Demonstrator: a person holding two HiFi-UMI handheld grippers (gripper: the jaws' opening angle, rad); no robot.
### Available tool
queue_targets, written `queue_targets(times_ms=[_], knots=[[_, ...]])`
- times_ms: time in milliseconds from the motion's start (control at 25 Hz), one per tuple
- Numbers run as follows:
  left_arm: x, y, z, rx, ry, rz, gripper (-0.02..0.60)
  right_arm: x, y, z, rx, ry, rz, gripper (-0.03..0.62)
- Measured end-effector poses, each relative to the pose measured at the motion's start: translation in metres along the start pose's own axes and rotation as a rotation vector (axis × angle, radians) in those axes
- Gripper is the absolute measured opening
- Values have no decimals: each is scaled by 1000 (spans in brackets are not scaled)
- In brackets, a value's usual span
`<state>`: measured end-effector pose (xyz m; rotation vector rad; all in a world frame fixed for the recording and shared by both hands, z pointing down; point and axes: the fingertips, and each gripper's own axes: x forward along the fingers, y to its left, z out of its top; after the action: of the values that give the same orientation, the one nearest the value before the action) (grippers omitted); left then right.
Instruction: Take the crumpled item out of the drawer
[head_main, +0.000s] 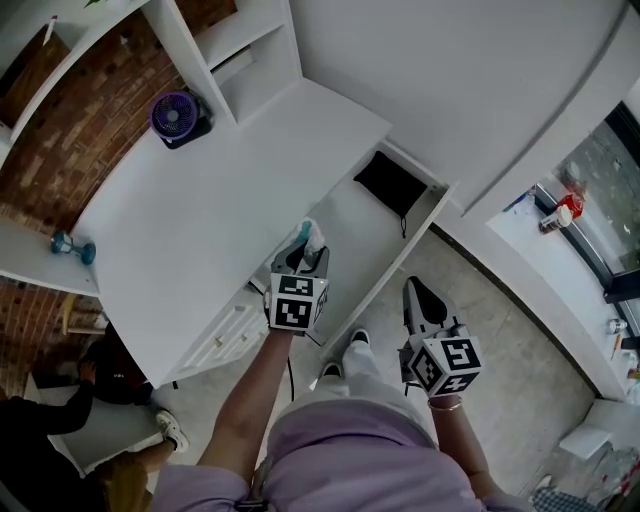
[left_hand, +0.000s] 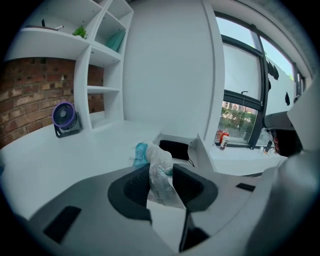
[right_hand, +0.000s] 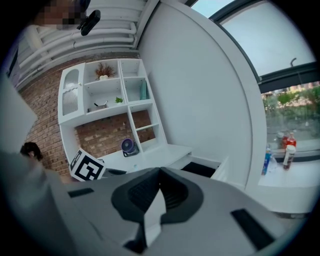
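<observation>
Left tool (head_main: 305, 248) is pinching the crumpled wrapper (head_main: 313, 237), held over the open drawer (head_main: 370, 235) right by the tabletop's (head_main: 200, 230) front edge. A black item (head_main: 392, 182) lies at the drawer's back end. A purple fan (head_main: 178, 117) sits near the tabletop's far edge. Right tool (head_main: 420, 296) is pressed together, empty, beside the drawer.

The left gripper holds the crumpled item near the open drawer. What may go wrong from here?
1. The crumpled item is thin and loose, and much of it sticks out beyond the fingers of the left gripper. It may slip out and fall.
2. The drawer stands open close to the person's feet, with a black item inside. A careless step may knock it.
</observation>
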<state>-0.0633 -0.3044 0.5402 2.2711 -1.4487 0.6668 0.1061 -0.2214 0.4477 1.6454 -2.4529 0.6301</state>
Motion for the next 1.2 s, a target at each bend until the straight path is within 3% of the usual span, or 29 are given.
queue_targets(times_ms=[600, 1200], knots=[[-74, 5, 35, -45, -162, -3, 130, -12, 26, 6, -35, -5, 30, 2], [-124, 21, 40, -124, -252, 20, 130, -15, 43, 14, -71, -35, 23, 2]])
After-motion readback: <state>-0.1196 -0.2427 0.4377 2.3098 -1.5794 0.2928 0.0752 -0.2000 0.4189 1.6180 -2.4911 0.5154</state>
